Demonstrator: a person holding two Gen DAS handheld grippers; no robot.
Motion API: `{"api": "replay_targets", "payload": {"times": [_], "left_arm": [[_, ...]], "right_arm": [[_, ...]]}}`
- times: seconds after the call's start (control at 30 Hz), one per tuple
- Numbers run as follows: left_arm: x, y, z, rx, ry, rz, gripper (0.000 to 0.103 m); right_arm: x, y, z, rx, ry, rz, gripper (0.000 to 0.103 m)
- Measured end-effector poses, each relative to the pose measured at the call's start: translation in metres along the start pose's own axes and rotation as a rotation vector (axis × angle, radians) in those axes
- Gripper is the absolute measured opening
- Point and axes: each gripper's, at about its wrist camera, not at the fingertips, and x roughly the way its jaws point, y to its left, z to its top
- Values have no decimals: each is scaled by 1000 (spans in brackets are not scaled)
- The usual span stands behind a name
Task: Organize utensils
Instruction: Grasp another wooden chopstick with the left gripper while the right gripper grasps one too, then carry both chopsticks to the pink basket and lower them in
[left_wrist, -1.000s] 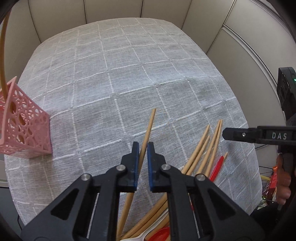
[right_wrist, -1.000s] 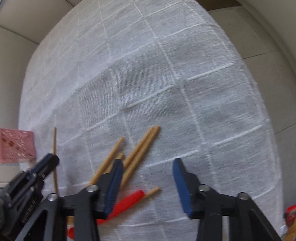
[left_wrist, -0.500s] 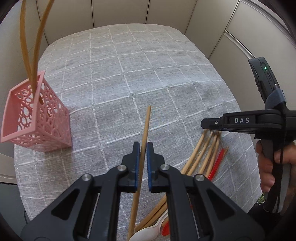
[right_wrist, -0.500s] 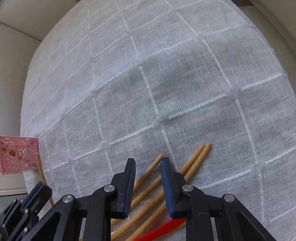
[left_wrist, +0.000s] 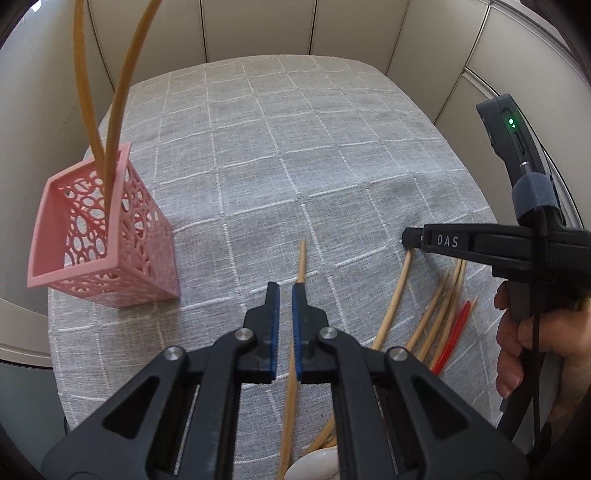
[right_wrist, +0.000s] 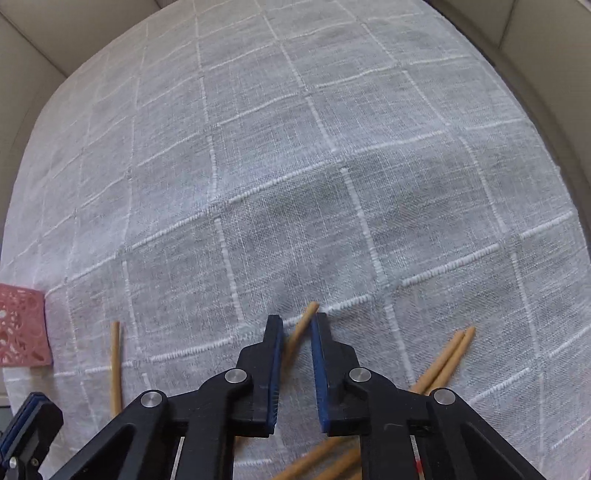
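Left hand-held gripper (left_wrist: 286, 295): narrow, pinching one wooden chopstick (left_wrist: 301, 264) against the right pad; tip pointing forward past the pads, shaft running back under the body.
Right hand-held gripper (right_wrist: 297, 325): narrow gap, straddling a second chopstick (right_wrist: 301, 325) on the counter (right_wrist: 332, 147); firm contact not yet confirmed.
Holder (left_wrist: 99, 236): pink perforated box, front-left on the cloth, upright, open top; two chopsticks (left_wrist: 110, 110) already standing in it.
Loose pile (left_wrist: 439, 314): several wooden sticks plus a red one (left_wrist: 452, 338), lying near the right gripper; white spoon (left_wrist: 314, 467) at the bottom edge of the left view.
Step in hand (judged): carry the left stick to the holder; close the right on its stick.
Method, left: swing toward the holder, tilt the stick near vertical, enter the open corner clear of the two leaning sticks, release only once the lower end is inside.
Method, right: grip near mid-shaft, lift straight to avoid dragging neighbours.
Risk: off-centre pinch on the left, so possible pivot or slip during the tilt.
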Motion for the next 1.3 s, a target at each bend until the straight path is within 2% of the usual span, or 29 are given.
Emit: {"api": "replay_targets", "payload": {"times": [0.13,0.2,0.27,0.33,0.4,0.53,0.6,0.63,0.67,0.77,0.9,1.1,1.3], "left_arm": [[18,5,5,-28,34,-49,8],[30,6,7,-43,63,-59,13],[40,5,9,-51,82,-58,22],[50,2,10,-53,99,-53,23],[55,-3,12,-36,93,-37,23],[60,-20,15,32,100,45,23],[62,-26,17,50,102,69,20],[62,-28,17,50,102,62,10],[61,-30,17,53,96,70,6],[58,-37,16,66,73,92,6],[33,-39,14,76,3,91,6],[-20,-42,10,87,-133,83,6],[-75,-29,2,99,-261,74,6]], "right_arm": [[2,-3,2,39,-4,51,12],[2,-8,4,54,1,98,10],[2,-12,4,66,14,133,10],[2,-17,5,62,28,150,10],[3,-19,8,42,43,159,11],[9,-5,7,-34,57,139,15],[10,4,6,-80,52,119,20],[11,11,5,-102,46,101,20],[11,16,2,-121,38,82,20],[12,25,-4,-128,24,61,15],[-1,15,-4,-46,5,182,11],[-52,19,-10,-55,-100,290,8],[-107,12,-29,-137,-238,309,8]]}}
